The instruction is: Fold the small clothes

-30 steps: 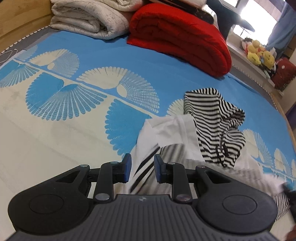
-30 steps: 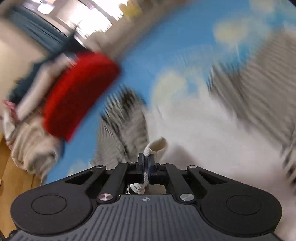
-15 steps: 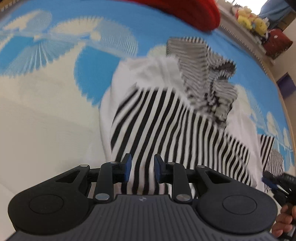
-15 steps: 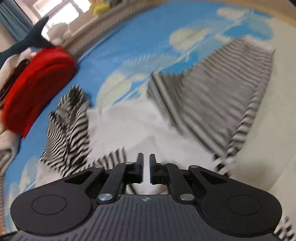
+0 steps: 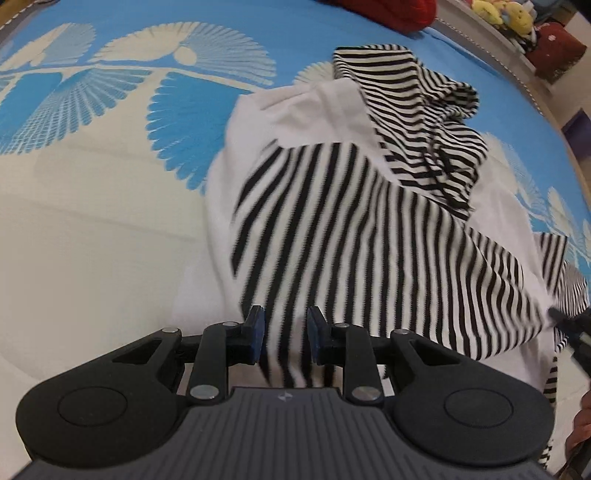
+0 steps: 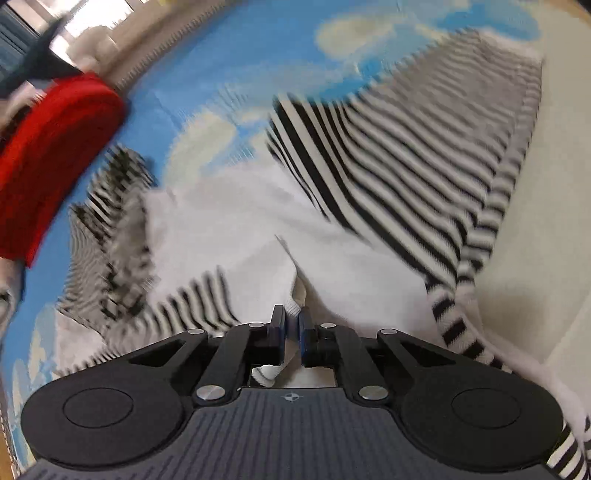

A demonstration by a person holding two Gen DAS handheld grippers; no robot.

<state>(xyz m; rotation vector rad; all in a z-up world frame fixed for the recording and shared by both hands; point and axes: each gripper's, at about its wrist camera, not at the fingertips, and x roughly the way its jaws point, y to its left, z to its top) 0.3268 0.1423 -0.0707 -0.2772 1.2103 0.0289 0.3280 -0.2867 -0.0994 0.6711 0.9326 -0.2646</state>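
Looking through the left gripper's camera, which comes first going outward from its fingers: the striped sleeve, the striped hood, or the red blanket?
1. striped sleeve: lies right ahead of the left gripper, running between its open fingers.
2. striped hood: bunched farther out, up and to the right.
3. red blanket: farthest, at the bed's far edge, mostly cut off.

Right wrist view motion-blurred: striped hood [image 6: 107, 236] smeared, red quilt [image 6: 55, 158] cut by left edge. Garment hem [image 5: 288, 369] hidden beneath left claw [image 5: 284, 341] body. Right claw [image 5: 576, 332] cropped at frame edge.

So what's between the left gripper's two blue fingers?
In the left wrist view, the left gripper is open, with the striped shirt lying in the gap.
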